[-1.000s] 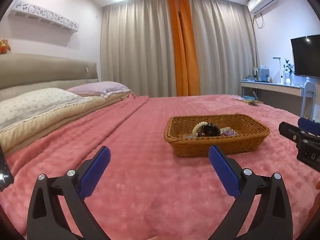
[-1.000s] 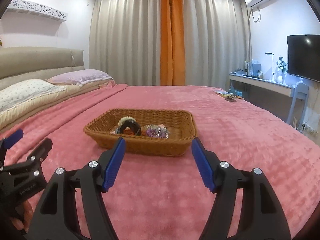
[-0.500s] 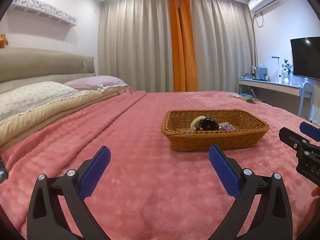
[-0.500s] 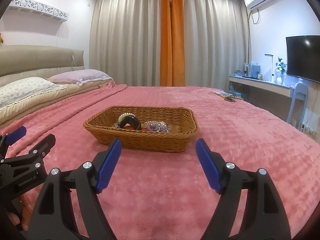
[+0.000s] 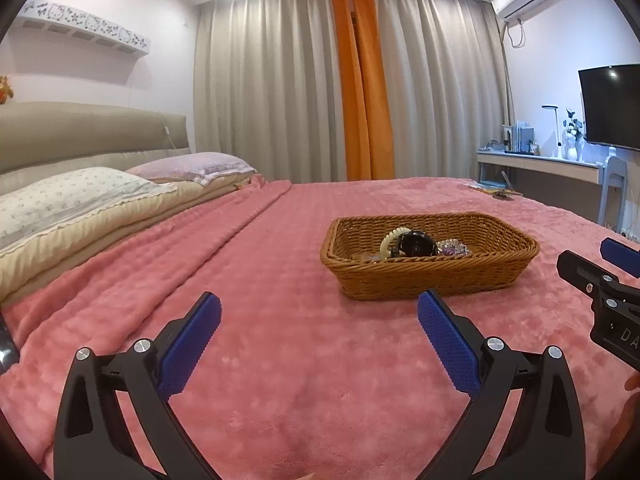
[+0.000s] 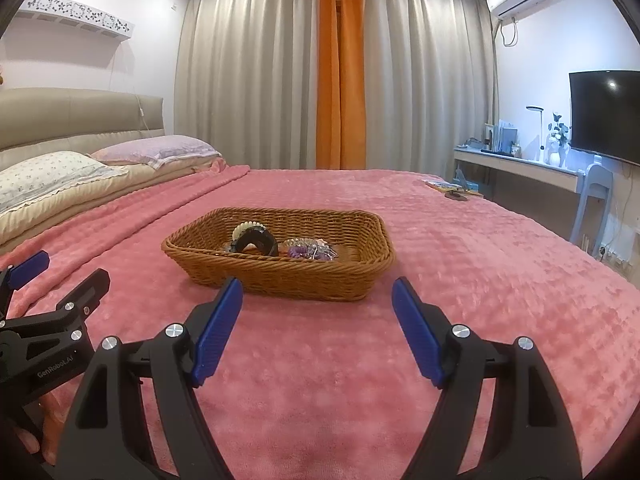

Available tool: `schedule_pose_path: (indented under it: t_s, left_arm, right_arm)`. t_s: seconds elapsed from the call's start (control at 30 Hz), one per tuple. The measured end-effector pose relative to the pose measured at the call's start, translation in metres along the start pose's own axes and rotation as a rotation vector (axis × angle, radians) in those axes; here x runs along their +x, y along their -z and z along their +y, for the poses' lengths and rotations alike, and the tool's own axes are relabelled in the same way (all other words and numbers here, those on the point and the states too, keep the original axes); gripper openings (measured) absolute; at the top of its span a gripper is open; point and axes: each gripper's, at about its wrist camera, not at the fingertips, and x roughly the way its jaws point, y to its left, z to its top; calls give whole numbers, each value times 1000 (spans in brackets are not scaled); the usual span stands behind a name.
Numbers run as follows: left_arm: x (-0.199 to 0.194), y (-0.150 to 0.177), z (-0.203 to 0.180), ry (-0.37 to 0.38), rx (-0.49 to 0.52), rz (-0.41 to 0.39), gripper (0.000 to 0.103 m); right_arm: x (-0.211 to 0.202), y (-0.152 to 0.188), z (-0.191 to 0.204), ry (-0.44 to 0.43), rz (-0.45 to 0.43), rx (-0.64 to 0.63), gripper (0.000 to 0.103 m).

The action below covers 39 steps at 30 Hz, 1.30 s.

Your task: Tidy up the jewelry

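Both our grippers hover over the pink blanket, jaws spread wide and empty.

Our left gripper (image 5: pixel 319 320) and right gripper (image 6: pixel 317 307) are low over the blanket (image 5: pixel 280 380). Beyond them sits the wicker basket (image 6: pixel 280 276), at one o'clock from the left, twelve from the right, holding a black watch (image 5: pixel 416 245), a cream bracelet (image 5: pixel 387 240) and purple beads (image 6: pixel 308 251). Pillows (image 5: pixel 72 196) lie at ten o'clock, with curtains (image 6: pixel 340 80) farthest back.

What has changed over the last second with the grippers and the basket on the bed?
Little: both views shifted slightly, so the hands moved a bit. Nothing was grasped or released. The left gripper and right gripper stay open and empty, short of the wicker basket, whose jewelry lies undisturbed.
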Motion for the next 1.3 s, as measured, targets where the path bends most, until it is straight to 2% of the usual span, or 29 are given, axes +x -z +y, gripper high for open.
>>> schedule_pose_path:
  t_s: [1.3]
  left_arm:
    - [2, 4, -3, 13, -8, 24, 95]
  right_arm:
    - [2, 3, 0, 3, 3, -3, 77]
